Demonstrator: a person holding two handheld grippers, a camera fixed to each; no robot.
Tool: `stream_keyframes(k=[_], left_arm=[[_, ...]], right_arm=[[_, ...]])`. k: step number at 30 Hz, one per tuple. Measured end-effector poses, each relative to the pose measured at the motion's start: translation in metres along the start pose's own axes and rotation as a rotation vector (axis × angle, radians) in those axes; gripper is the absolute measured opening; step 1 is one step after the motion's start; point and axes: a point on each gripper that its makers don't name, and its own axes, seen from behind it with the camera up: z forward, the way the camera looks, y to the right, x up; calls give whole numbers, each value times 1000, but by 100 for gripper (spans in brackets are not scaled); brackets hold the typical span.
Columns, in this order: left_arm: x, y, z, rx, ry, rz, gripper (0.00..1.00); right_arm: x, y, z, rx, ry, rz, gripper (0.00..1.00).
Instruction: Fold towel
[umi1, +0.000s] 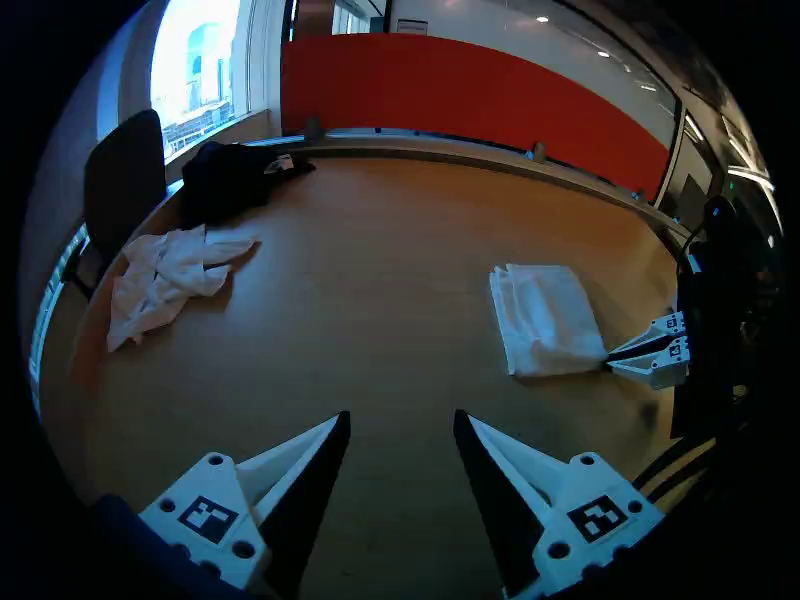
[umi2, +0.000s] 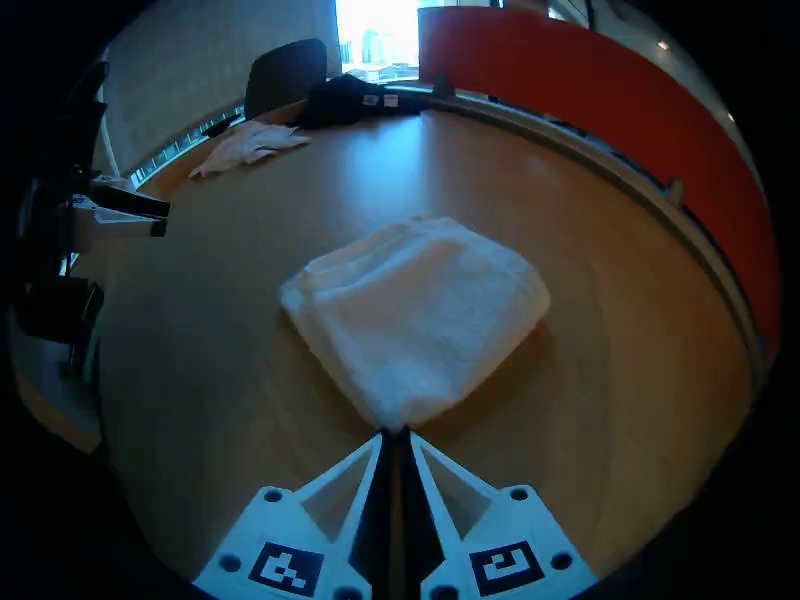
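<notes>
Soft, limp folded white towel (umi2: 415, 310); my right gripper (umi2: 397, 435) clenched at its near corner, perhaps nipping it; left gripper (umi1: 400, 415) released.

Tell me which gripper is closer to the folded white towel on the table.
Right. The right gripper is closed, its tips at the near corner of the folded towel. The left gripper is open over the wooden table, well apart from the towel.
</notes>
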Motion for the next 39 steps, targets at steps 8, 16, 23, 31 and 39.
stream_keyframes(k=[8, 16, 23, 31, 39], left_arm=[[5, 1, -1, -2, 9, 5, 76], [20, 6, -6, -15, 36, 15, 76], [40, 13, -8, -31, 66, 28, 76], [54, 17, -9, -43, 86, 22, 76], [58, 17, -9, -43, 88, 34, 76]], right_arm=[[31, 0, -20, -5, 58, -25, 11], [91, 7, -57, -25, 161, -59, 11], [138, 10, -94, -43, 243, -83, 10], [162, 14, -129, -69, 291, -94, 10], [164, 26, -149, -77, 319, -58, 10]])
